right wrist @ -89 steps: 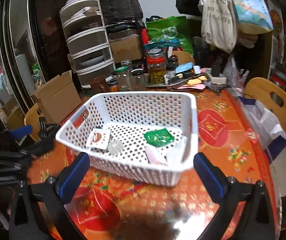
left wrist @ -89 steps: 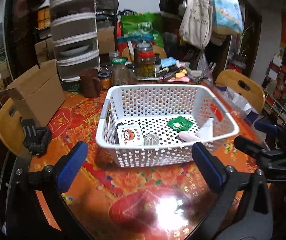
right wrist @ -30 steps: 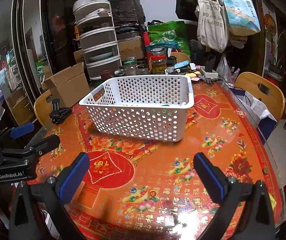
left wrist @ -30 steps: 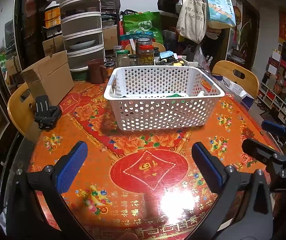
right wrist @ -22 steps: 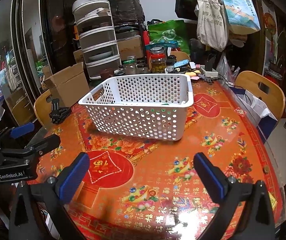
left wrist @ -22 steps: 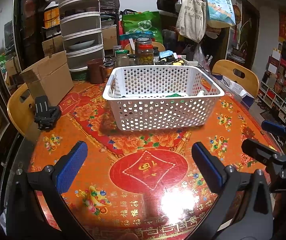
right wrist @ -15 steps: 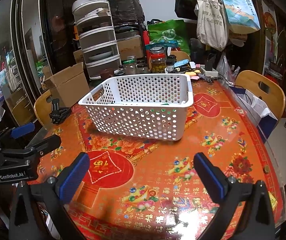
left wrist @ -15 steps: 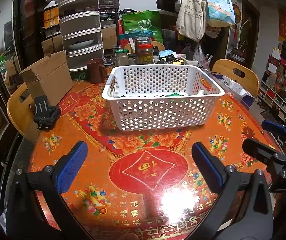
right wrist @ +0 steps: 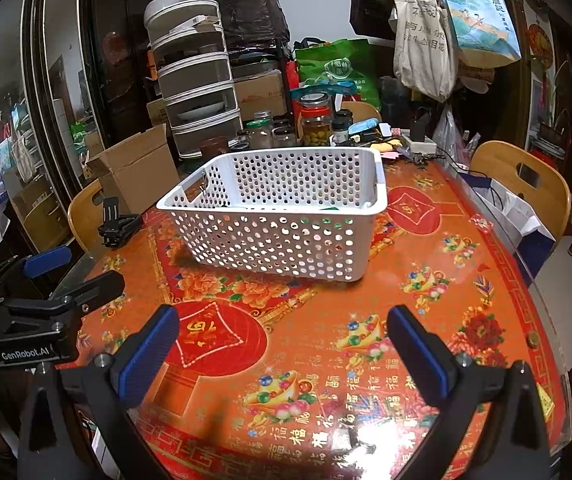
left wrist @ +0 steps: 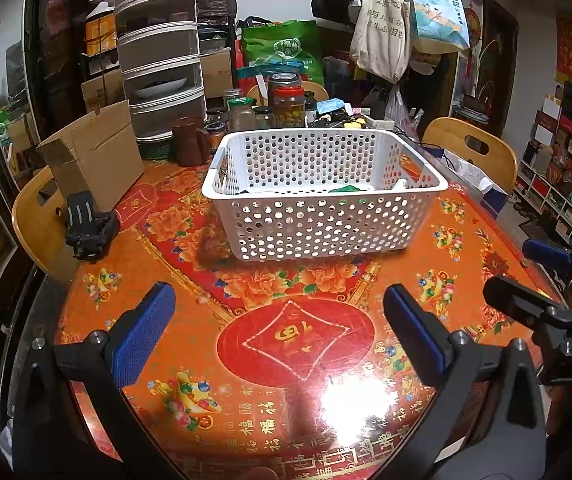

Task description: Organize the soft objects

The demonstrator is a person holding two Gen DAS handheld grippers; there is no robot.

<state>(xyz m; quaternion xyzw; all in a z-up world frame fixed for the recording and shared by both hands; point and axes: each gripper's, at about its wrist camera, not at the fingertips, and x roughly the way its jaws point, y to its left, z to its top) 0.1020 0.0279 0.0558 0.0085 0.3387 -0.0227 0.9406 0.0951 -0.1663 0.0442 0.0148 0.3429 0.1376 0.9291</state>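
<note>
A white perforated basket (left wrist: 321, 236) stands on the red patterned table; it also shows in the right wrist view (right wrist: 286, 240). Soft packets lie inside it; only a green one (left wrist: 349, 189) and a white one (left wrist: 399, 184) peek over the rim. My left gripper (left wrist: 280, 320) is open and empty, low over the table's near side, well short of the basket. My right gripper (right wrist: 282, 340) is open and empty, also back from the basket. Each gripper shows in the other's view: the right one (left wrist: 541, 280) and the left one (right wrist: 46, 280).
A cardboard box (left wrist: 94, 160), a black clip-like device (left wrist: 88, 228), jars (left wrist: 287, 104) and stacked drawers (left wrist: 158, 64) crowd the table's far and left side. Wooden chairs (left wrist: 473, 152) stand around it. A small coin-like disc (right wrist: 533, 339) lies near the right edge.
Over three seconds both grippers pulled back and down from over the basket to the table's near side. In the last second almost nothing moved.
</note>
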